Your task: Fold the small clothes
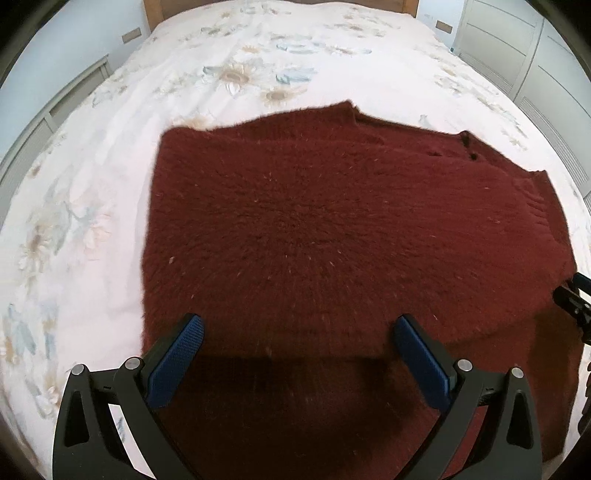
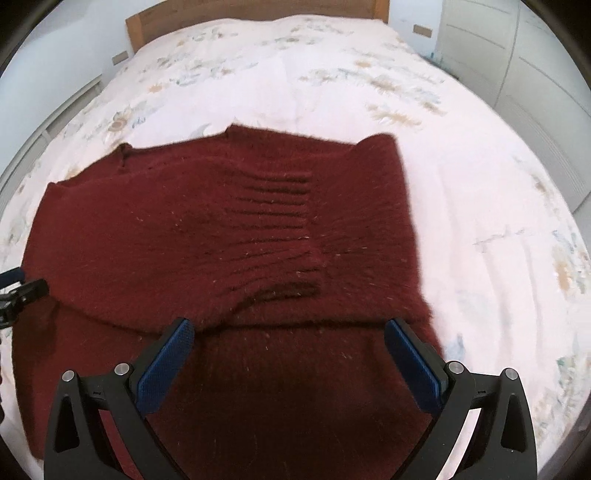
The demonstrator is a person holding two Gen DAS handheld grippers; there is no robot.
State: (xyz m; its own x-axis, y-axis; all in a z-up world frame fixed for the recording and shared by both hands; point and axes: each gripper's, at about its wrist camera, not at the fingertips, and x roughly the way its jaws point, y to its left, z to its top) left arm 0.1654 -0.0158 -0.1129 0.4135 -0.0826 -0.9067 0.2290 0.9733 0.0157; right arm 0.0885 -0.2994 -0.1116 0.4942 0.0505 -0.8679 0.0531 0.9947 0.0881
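Maroon sweater (image 1: 332, 229), ribbed cuff (image 2: 280, 236) right-view only

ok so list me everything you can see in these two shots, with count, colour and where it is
sweater: one, dark red and fuzzy, lying partly folded on the bed, with a ribbed band showing on top in the right wrist view
bedspread: one, white with pale flower print, covering the bed under the sweater
headboard: one, light brown wood, at the far end of the bed
wardrobe: one, white panelled doors, right of the bed
wall plates: two, brownish, one on the wall at each side of the headboard
left gripper: one, black with blue pads, open above the near part of the sweater
right gripper: one, black with blue pads, open above the near part of the sweater
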